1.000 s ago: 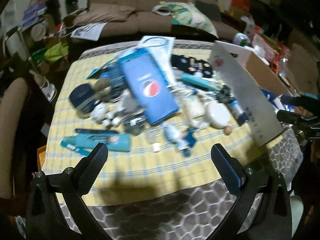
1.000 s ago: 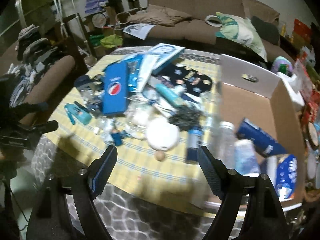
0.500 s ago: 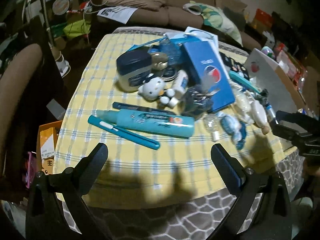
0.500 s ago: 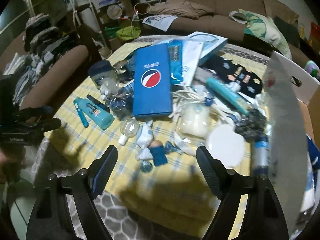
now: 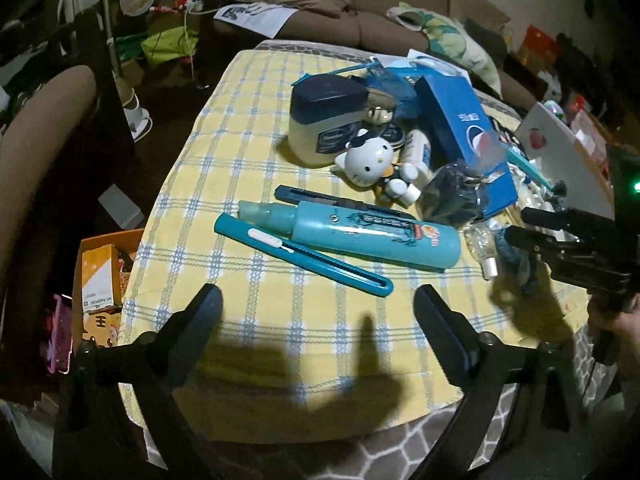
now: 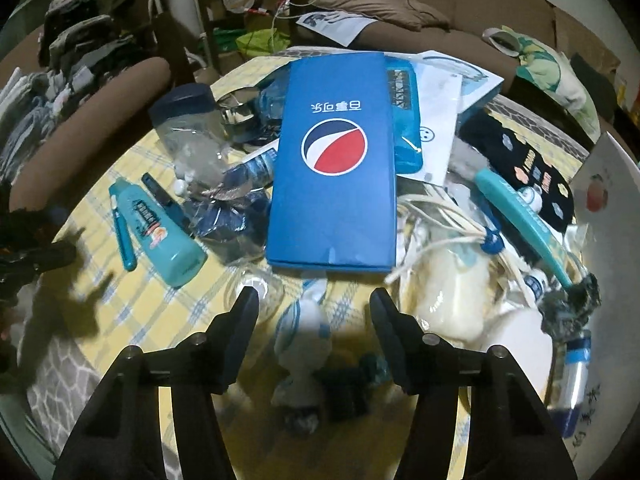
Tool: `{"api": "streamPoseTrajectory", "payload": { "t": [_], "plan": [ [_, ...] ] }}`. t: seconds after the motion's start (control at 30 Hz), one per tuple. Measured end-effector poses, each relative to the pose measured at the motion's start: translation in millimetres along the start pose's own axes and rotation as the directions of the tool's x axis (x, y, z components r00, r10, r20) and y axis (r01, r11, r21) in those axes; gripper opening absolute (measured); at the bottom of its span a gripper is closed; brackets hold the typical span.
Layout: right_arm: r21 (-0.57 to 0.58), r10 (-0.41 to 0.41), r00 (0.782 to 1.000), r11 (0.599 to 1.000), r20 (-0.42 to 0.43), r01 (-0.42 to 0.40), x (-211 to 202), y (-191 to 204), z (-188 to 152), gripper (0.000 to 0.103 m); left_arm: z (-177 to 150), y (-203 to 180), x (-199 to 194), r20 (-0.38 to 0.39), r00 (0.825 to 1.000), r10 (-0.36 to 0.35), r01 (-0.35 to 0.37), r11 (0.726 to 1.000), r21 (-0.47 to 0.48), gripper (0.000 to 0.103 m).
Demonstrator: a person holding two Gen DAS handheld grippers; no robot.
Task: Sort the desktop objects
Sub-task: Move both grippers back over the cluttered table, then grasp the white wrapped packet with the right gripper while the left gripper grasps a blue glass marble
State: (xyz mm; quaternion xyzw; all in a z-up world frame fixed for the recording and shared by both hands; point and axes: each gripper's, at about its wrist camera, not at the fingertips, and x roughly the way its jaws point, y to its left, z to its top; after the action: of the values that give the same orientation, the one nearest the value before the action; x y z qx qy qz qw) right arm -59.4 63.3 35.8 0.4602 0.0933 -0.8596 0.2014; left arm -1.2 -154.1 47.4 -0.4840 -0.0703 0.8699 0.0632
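Observation:
A heap of small objects lies on the yellow checked tablecloth (image 5: 248, 152). My left gripper (image 5: 318, 308) is open and empty, just short of a teal utility knife (image 5: 304, 256) and a teal bottle (image 5: 360, 232). Behind them lie a dark cutter (image 5: 320, 198), a Hello Kitty figure (image 5: 370, 160) and a blue-lidded jar (image 5: 326, 114). My right gripper (image 6: 314, 308) is open and empty, low over a white and blue figure (image 6: 308, 332), just in front of the blue Pepsi box (image 6: 334, 164). The right gripper also shows in the left wrist view (image 5: 560, 236).
A cardboard box flap (image 6: 608, 216) stands at the table's right side. A teal tube (image 6: 520, 212), white cord (image 6: 440, 216), a cream soap-like piece (image 6: 452, 292) and a black patterned cloth (image 6: 520, 160) lie to the right. A sofa (image 5: 360, 12) is behind; an orange box (image 5: 100, 280) sits below left.
Both grippers have moved forward and down toward the table. The left one swung left to the teal knife and bottle; the right one closed in on the Pepsi box.

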Motion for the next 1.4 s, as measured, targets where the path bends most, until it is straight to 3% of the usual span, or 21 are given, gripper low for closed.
{"api": "streamPoseTrajectory", "payload": {
  "t": [0.6,0.83,1.0,1.03,1.2,1.4],
  "plan": [
    [-0.009,0.055,0.998,0.998,-0.032,-0.055,14,7,1,0.051,6,-13,10,0.016,0.998,-0.055,0.056,0.998,-0.013,0.094],
    [0.099,0.109,0.993,0.99,-0.042,-0.104,14,-18,-2,0.051,4,-33,7,0.032,0.997,-0.077,0.075,0.996,0.056,0.094],
    [0.091,0.138,0.989,0.987,-0.053,-0.133,10,-30,-14,0.026,3,-38,8,0.025,0.996,-0.089,0.087,0.994,0.061,0.094],
    [0.081,0.141,0.988,0.987,-0.063,-0.136,10,-29,-17,0.026,2,-38,8,0.025,0.996,-0.09,0.088,0.994,0.062,0.094],
    [0.175,0.255,0.967,0.952,-0.001,-0.251,-4,-45,-23,0.026,1,-51,2,0.039,0.988,-0.149,0.146,0.987,0.073,0.094],
    [0.269,0.323,0.943,0.904,0.086,-0.334,-30,-69,-26,0.026,-7,-98,-3,0.04,0.973,-0.226,0.214,0.957,0.193,0.094]
  ]
}}
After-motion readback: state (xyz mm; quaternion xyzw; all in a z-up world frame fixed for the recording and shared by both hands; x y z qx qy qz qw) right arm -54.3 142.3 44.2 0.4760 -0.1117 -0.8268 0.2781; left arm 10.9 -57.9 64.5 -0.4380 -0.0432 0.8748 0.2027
